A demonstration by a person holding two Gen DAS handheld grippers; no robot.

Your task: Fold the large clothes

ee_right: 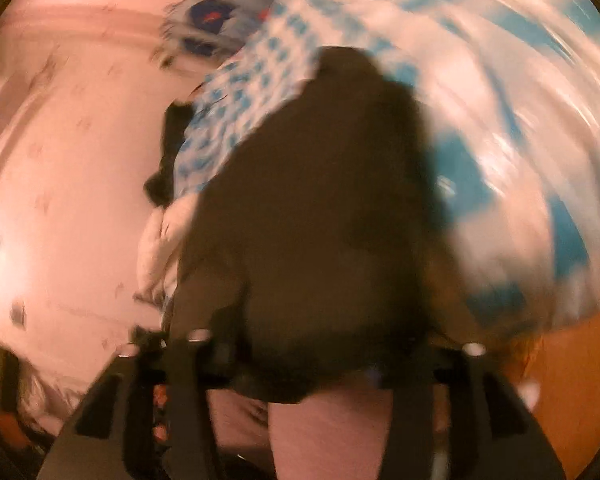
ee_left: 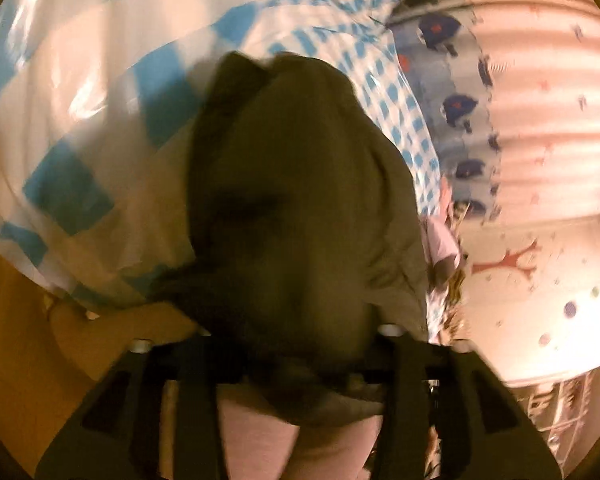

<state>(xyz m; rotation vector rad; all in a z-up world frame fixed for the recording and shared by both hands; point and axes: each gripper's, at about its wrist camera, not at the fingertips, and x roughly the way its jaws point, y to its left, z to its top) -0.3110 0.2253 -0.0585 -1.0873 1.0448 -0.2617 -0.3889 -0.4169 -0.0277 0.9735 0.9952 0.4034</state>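
Left wrist view shows the dark olive-brown cloth garment (ee_left: 300, 200) bunched over the left tongs (ee_left: 300, 360), likewise over the right tongs (ee_right: 304, 364), above the blue-and-white checked bedcover (ee_left: 80, 120); whether either clamps it I cannot tell, likely mid-fold, needing a flat lay next.

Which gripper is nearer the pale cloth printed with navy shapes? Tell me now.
Left, probably. From the left gripper the pale navy-printed cloth runs close along the right; from the right gripper it sits small and far at upper left.
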